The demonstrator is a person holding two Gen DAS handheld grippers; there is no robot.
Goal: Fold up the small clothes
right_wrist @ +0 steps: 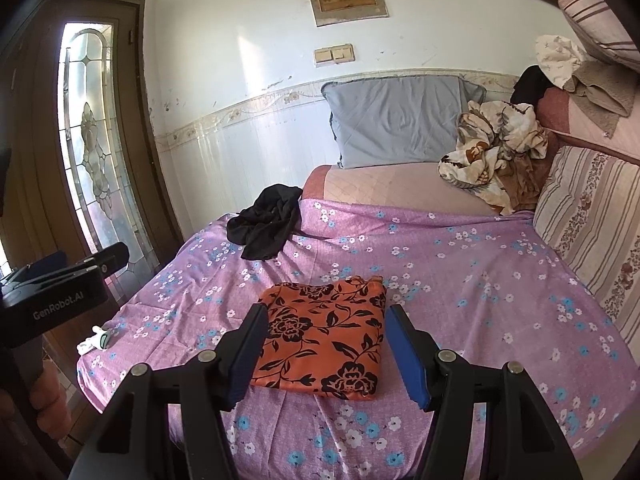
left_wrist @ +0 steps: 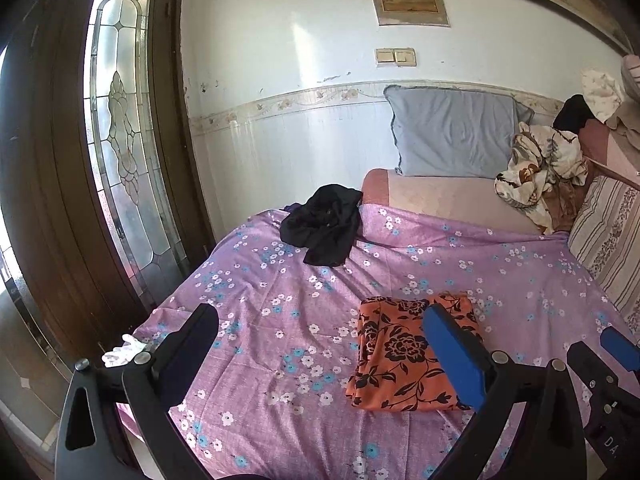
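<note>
The folded orange floral garment lies flat on the near part of the bed. The right gripper hovers over it, fingers wide and empty. The left gripper, fingers wide, hangs left of it. A crumpled black garment lies far left, near the grey pillow.

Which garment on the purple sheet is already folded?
The orange floral cloth, a flat rectangle nearest the grippers. The black garment lies crumpled farther back by the pillow.
</note>
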